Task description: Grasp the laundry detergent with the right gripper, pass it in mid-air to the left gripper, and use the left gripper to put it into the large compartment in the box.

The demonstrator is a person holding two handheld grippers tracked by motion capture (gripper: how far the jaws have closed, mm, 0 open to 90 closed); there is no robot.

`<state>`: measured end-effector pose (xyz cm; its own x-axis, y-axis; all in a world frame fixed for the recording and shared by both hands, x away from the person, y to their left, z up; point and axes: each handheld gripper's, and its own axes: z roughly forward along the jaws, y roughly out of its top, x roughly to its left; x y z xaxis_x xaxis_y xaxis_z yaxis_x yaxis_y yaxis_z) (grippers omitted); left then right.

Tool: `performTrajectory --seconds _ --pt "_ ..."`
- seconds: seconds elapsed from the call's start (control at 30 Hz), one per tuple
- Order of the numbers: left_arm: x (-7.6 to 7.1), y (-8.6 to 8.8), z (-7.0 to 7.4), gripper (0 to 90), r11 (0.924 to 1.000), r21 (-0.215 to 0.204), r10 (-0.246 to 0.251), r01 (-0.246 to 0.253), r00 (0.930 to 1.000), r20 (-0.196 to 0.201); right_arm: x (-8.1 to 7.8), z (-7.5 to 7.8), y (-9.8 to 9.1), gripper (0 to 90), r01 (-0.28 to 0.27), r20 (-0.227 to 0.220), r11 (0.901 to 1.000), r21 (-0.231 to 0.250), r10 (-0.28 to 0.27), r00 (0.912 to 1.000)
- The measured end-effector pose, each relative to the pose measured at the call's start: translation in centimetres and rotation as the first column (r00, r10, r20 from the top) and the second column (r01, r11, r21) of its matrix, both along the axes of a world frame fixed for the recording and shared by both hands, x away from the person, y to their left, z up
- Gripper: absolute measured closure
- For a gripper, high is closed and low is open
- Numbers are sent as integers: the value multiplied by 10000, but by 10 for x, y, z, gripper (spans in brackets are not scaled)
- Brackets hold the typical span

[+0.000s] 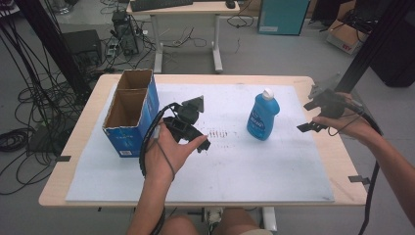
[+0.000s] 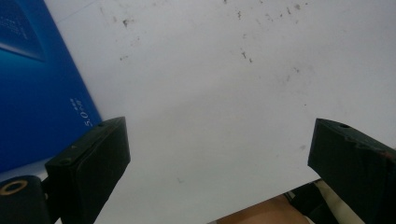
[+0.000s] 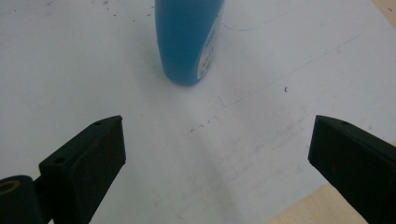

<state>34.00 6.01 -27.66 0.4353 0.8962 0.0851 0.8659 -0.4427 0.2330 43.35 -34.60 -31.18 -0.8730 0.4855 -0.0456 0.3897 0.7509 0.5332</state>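
High view: the blue bottle (image 1: pixel 263 116) stands upright mid-counter, toward its right edge; the right tool (image 1: pixel 313 115) hovers beside it, the left tool (image 1: pixel 193 134) by the box (image 1: pixel 131 111). Left gripper view: jaws apart, empty. Right gripper view: jaws apart, facing the bottle (image 3: pixel 189 39); the approach seems underway, next closing around it.

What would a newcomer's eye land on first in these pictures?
The blue bottle with a white cap stands upright at mid-table on the white mat. At the mat's far left stands an open blue cardboard box. The left tool and right tool are both open and empty.

grey floor (image 1: pixel 274 49), desk (image 1: pixel 186 10), maybe cables (image 1: pixel 29 98)
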Motion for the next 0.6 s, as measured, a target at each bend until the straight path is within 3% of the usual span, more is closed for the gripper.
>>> performTrajectory --seconds 0.33,0.6 --pt "-2 6 -6 59 9999 -58 139 -140 9999 -84 -10 -28 16 35 70 204 9987 507 -80 9998" --pt "-2 7 -8 59 10000 15 67 -67 9999 -129 -12 -49 28 30 460 709 9929 1099 -540 9960"
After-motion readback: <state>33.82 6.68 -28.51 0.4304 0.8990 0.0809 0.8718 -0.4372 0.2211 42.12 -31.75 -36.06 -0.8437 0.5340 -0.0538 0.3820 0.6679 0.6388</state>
